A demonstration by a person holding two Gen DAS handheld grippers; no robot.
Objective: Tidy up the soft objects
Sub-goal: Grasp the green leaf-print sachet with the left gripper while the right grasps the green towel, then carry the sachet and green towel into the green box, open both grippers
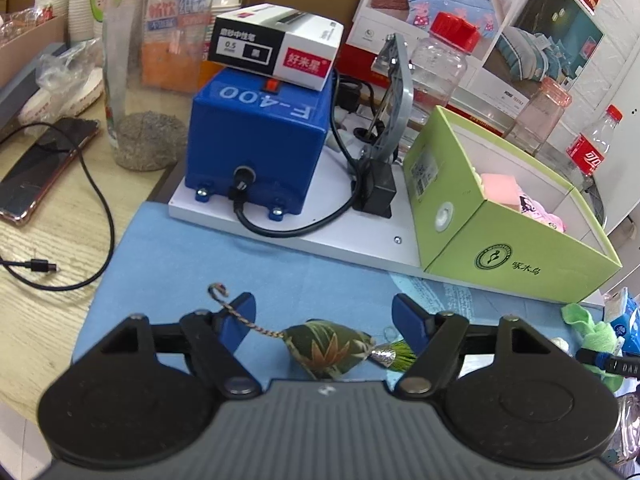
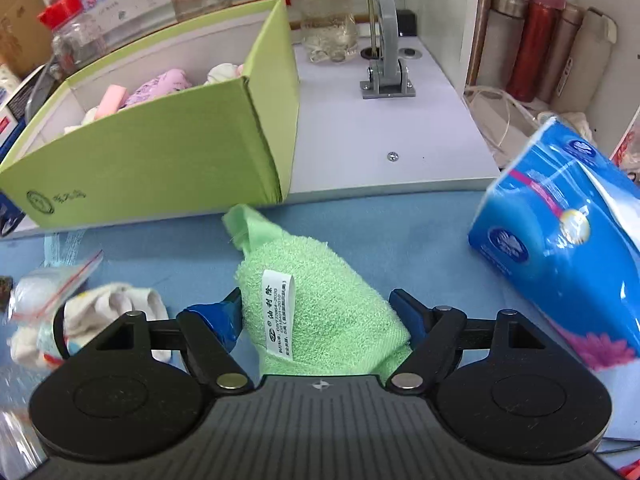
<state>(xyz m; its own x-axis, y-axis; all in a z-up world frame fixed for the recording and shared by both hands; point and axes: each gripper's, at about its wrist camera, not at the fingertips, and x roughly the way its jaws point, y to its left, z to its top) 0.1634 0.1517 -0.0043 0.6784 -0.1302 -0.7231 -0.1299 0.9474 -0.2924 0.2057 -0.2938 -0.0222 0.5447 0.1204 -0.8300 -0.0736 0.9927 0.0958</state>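
- Left gripper (image 1: 324, 316): jaws apart, straddling one sachet (image 1: 326, 346) on the mat (image 1: 180, 248), nothing clamped; could snag its cord (image 1: 240, 318) on closing.
- Right gripper (image 2: 316, 312): spread round one green towel (image 2: 316, 304), pads barely touching; loose corner may drag.
- One sock (image 2: 116, 312) just beside, unclaimed.
- One green box (image 2: 160, 152) beyond, several soft pieces inside; could slide if nudged.

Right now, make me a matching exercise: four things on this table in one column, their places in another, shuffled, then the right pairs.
Things:
1. green towel
2. leaf-print pouch
3. pink sponge
4. pen box

Places:
A. inside the green box
B. on top of the blue machine
C. between the right gripper fingers
D. between the left gripper fingers

Pairs: 1-C, 2-D, 3-A, 4-B
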